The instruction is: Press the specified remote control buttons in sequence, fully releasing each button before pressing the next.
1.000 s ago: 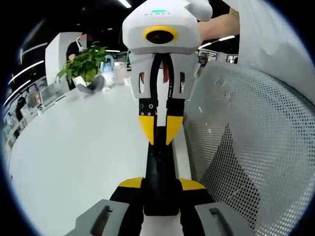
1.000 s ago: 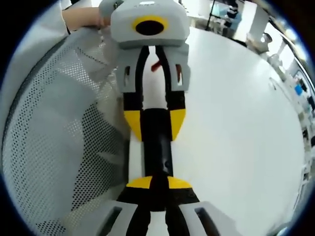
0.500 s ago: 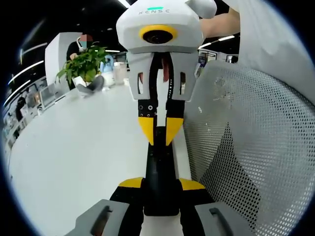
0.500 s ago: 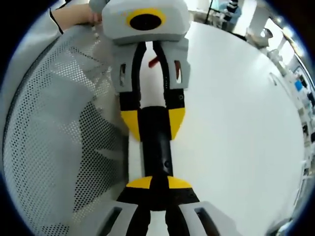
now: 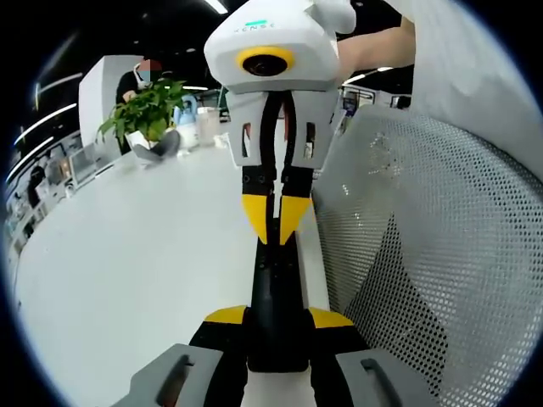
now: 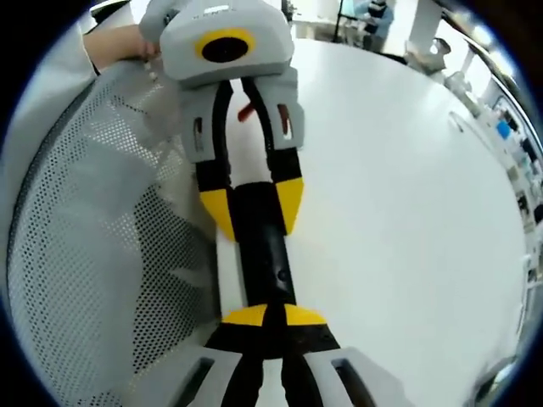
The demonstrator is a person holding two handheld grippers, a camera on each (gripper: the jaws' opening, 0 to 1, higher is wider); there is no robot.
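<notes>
A black remote control (image 5: pixel 276 288) lies lengthwise between the two grippers, which face each other above the white table (image 5: pixel 127 254). My left gripper (image 5: pixel 277 318) is shut on the remote's near end, one yellow tip on each side. In the right gripper view the left gripper (image 6: pixel 253 208) clamps the far end of the remote (image 6: pixel 265 254). My right gripper (image 6: pixel 274 316) is shut, its yellow tips together over the remote's near end. From the left gripper view, the right gripper (image 5: pixel 274 222) points its joined tips down at the remote's far part. I cannot tell whether a button is pressed.
A grey mesh chair back (image 5: pixel 433 254) stands beside the table edge, close to the grippers, and appears again as mesh (image 6: pixel 93 254). A potted plant (image 5: pixel 144 114) sits at the table's far side with a person behind it. The table top (image 6: pixel 399 212) stretches wide.
The right gripper has tilted and shifted slightly over the remote, and its yellow tips look closer together. The left gripper keeps its hold on the remote.
</notes>
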